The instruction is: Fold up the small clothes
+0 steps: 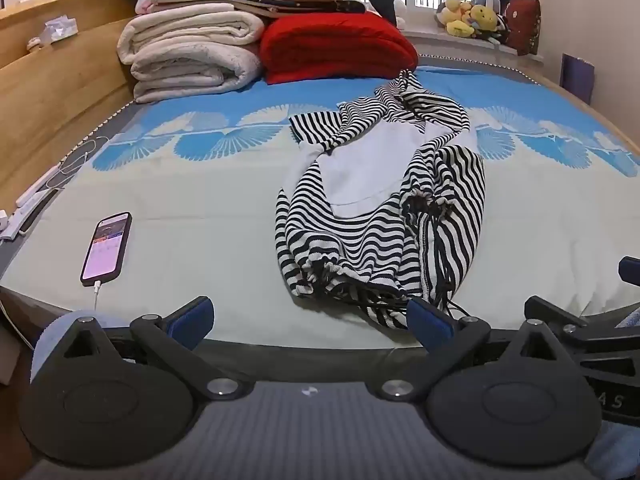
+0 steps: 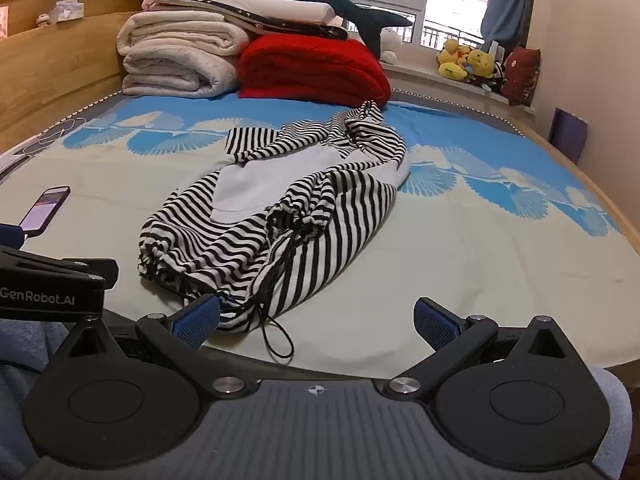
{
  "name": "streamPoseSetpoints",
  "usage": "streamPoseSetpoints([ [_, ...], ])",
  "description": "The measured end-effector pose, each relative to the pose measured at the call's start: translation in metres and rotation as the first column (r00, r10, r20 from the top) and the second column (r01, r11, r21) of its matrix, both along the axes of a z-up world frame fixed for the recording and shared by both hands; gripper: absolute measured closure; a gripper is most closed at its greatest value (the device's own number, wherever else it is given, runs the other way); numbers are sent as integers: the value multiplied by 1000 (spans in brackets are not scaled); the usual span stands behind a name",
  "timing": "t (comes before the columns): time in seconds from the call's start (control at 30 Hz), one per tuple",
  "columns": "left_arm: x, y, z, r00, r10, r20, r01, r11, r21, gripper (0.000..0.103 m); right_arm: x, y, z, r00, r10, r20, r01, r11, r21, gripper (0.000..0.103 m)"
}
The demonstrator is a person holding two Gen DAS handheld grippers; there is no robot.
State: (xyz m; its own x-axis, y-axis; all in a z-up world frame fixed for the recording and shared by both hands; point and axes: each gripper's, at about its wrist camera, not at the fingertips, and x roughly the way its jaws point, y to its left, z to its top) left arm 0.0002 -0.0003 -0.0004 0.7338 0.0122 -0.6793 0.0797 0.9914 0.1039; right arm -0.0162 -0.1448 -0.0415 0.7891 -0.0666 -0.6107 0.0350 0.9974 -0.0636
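Loosely heaped near the middle of the bed [image 1: 200, 200], the striped garment [image 1: 384, 216] is black-and-white knit with a plain pale panel showing at its centre. It runs lengthways from the near edge of the mattress toward the red blanket [image 1: 336, 48], rumpled and twisted, not flat. Gathered drawstring openings sit at its near end, and thin black cords [image 2: 276, 332] trail off onto the sheet.

What kind of garment it is cannot be settled: the folds hide its outline, and its far end bunches into a peak.

Both tools hover at the near edge. The left tool [image 1: 312, 320] has its jaws spread wide with nothing between them; its right pad overlaps the garment's near hem, contact unclear. The right tool [image 2: 316, 322] is likewise spread wide and empty, the cord loop lying between its pads.

A lit phone [image 1: 106, 248] lies on the left, its cable cut off below.
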Motion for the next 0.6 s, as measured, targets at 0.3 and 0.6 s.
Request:
streamPoseSetpoints([
  [0.3,-4,0,6,1000,0,1,0,1000,5,1,2,6,2,1000,7,-11,-7,1000,2,1],
  [0.6,1,2,4,1000,3,-2,-3,1000,2,1,3,4,2,1000,14,-12,-15,1000,-14,1],
])
